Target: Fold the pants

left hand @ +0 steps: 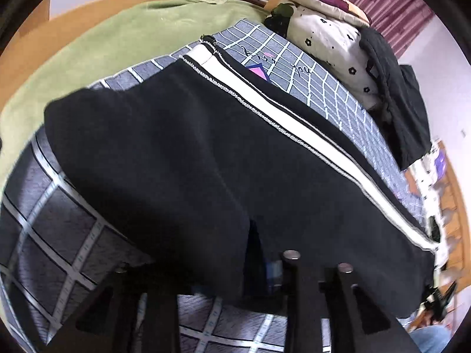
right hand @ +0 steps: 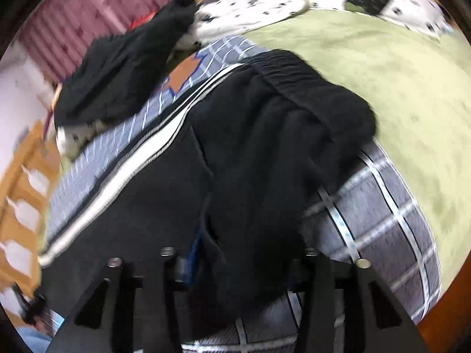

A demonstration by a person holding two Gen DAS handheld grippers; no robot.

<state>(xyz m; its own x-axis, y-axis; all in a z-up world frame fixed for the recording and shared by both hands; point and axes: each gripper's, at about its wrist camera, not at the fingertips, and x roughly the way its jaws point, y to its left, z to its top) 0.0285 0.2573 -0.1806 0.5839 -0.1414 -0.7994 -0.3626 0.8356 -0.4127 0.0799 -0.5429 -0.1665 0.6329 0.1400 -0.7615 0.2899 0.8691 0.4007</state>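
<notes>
We see the black pants [left hand: 182,158] with a white side stripe [left hand: 294,126] lying on the grid-patterned sheet [left hand: 59,235]. Both grippers — left [left hand: 232,267], right [right hand: 238,259] — sit at its near edge; grip unclear. Script on the sheet is unreadable.

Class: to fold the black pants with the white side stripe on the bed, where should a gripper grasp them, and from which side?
On the black pants with the white side stripe, pinch the gathered elastic waistband, coming from the green blanket side: it forms a thick raised edge.
</notes>
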